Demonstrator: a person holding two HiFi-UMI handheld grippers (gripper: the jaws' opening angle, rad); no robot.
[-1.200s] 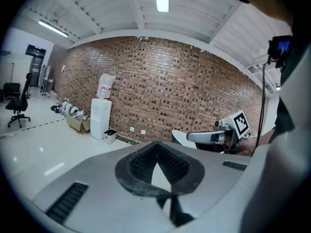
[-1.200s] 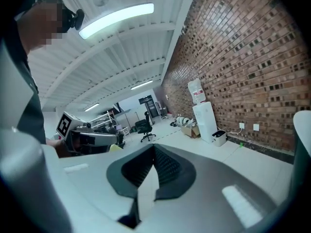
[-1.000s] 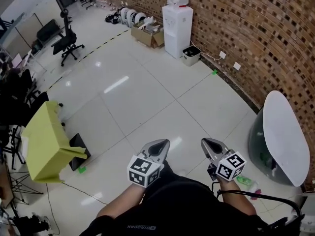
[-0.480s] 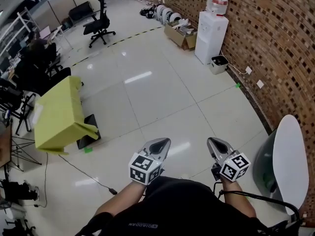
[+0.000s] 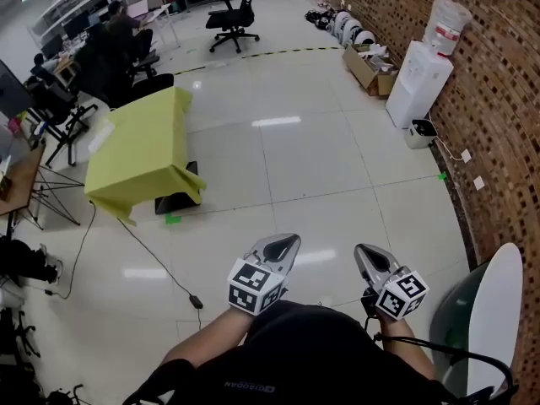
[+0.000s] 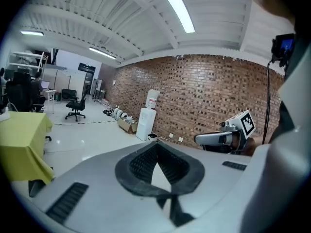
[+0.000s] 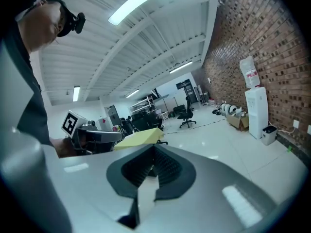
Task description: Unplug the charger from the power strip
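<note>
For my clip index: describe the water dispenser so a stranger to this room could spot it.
Follow the brick wall on the head view's right. Against it stands the water dispenser, between a cardboard box and a small bin. It alone is a tall white cabinet topped by an upturned, red-labelled bottle.

view: swung left | yellow table (image 5: 143,146): now ahead-left | water dispenser (image 5: 419,74): far right

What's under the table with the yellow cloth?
A black flat thing pokes out on the floor below the yellow cloth, and a thin dark cable trails out from its edge. The cloth hangs low, so the legs and anything deeper stay hidden.
</note>
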